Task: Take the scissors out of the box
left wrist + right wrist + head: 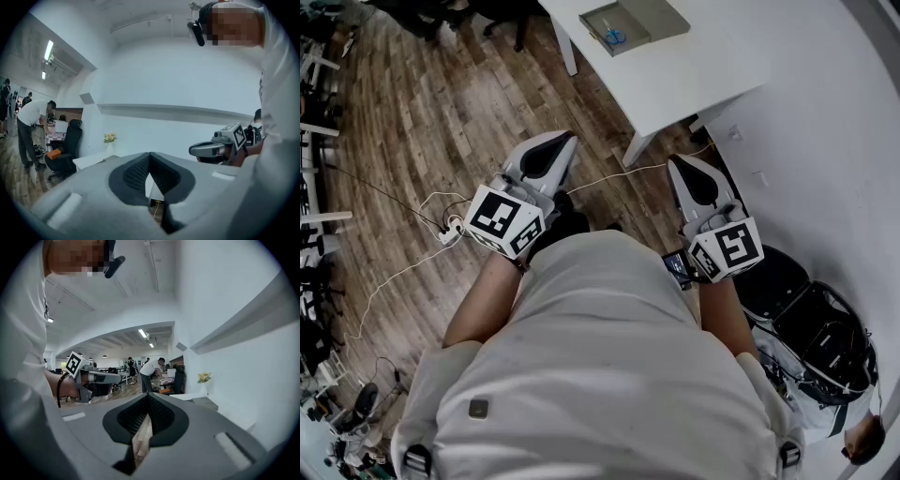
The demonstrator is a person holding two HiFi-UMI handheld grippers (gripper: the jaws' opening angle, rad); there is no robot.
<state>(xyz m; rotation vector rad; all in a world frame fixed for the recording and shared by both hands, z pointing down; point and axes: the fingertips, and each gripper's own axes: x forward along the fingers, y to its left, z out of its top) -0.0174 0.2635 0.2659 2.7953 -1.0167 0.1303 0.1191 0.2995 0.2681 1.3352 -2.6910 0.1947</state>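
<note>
In the head view a flat grey box (635, 22) lies open on the white table (703, 70) far ahead, and blue-handled scissors (614, 37) rest inside it. Both grippers are held close to the person's body, well short of the table. The left gripper (555, 141) is shut with nothing in it; in its own view the jaws meet at the tips (149, 154). The right gripper (680, 161) is likewise shut and empty, tips together (149, 397). The right gripper view shows the box (205, 403) small on the table's end (187, 396); the scissors cannot be made out there.
Wooden floor with white cables and a power strip (450, 230) lies below the left gripper. A black bag (825, 337) sits by the white wall on the right. A flower vase (203, 377), a black chair (65, 150) and a bending person (152, 369) stand beyond the table.
</note>
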